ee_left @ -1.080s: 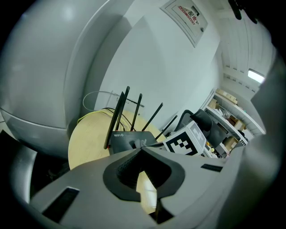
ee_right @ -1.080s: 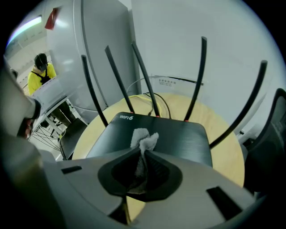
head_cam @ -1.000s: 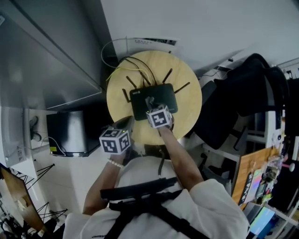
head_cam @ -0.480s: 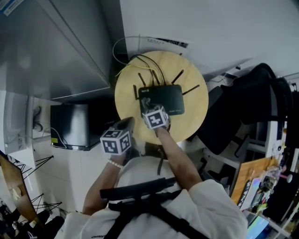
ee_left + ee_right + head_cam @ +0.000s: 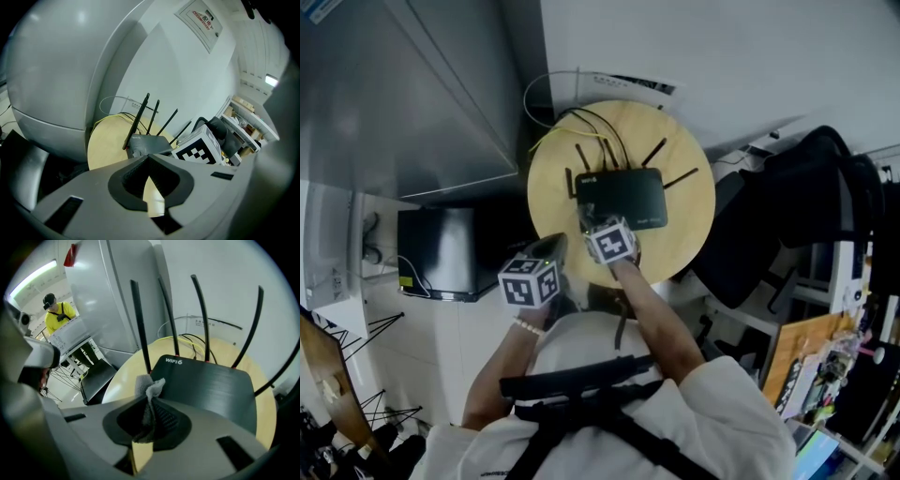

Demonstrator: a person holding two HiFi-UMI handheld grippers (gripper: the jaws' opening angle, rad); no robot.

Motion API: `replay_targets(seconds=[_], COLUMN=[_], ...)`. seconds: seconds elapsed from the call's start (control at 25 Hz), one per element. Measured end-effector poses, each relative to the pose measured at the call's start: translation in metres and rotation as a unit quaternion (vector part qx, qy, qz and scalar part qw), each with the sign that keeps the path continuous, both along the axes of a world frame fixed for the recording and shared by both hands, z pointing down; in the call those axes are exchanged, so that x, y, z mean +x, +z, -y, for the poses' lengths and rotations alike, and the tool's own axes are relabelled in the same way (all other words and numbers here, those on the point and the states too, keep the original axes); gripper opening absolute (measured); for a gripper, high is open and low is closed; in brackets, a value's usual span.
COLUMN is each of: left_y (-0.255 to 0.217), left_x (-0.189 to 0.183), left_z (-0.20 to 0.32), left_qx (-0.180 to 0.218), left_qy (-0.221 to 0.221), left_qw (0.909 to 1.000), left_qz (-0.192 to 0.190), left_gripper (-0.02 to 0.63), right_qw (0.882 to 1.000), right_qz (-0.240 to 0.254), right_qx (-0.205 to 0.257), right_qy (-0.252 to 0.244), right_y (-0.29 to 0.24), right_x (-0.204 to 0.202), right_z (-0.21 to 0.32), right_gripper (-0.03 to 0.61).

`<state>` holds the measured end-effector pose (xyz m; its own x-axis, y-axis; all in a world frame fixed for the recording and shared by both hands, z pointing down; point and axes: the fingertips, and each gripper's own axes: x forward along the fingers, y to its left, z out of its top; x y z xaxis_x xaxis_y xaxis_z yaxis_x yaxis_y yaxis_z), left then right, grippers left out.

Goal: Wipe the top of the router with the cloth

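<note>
A black router (image 5: 623,195) (image 5: 211,387) (image 5: 149,143) with several upright antennas lies on a round pale wooden table (image 5: 670,141). My right gripper (image 5: 592,217) (image 5: 149,404) is shut on a small grey cloth (image 5: 149,389), held at the router's near left corner. In the right gripper view the cloth sticks up between the jaws, just over the router's edge. My left gripper (image 5: 551,251) (image 5: 149,161) hangs shut and empty off the table's near left edge, away from the router.
Yellow and black cables (image 5: 591,127) run from the router's back toward the wall. A grey cabinet (image 5: 412,94) stands at the left, a dark box (image 5: 441,258) below it. A black chair (image 5: 787,202) with a bag is at the right. A person in yellow (image 5: 58,312) stands far off.
My right gripper with the cloth slid slightly left along the router's near edge, toward its left corner. The left gripper has stayed where it was.
</note>
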<state>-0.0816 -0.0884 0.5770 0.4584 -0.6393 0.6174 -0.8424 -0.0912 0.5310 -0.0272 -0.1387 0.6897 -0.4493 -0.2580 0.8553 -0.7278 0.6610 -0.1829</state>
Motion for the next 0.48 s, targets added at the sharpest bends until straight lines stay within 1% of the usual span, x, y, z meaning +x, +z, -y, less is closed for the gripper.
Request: replay_targets(seconds=[0.28, 0.48], left_y=[0.001, 0.000], left_x=[0.015, 0.024], left_z=[0.006, 0.013], left_qx=[-0.001, 0.001], left_qy=[0.020, 0.031], left_qw=[0.9998, 0.9995], left_qz=[-0.002, -0.003], left_gripper=[-0.003, -0.003], right_qw=[0.999, 0.996], right_qz=[-0.020, -0.039], right_qx=[0.012, 0.024], right_qy=[0.041, 0.074], right_y=[0.000, 0.001], right_x=[0.050, 0.099], right_z=[0.017, 0.027], right_gripper=[0.040, 0.040])
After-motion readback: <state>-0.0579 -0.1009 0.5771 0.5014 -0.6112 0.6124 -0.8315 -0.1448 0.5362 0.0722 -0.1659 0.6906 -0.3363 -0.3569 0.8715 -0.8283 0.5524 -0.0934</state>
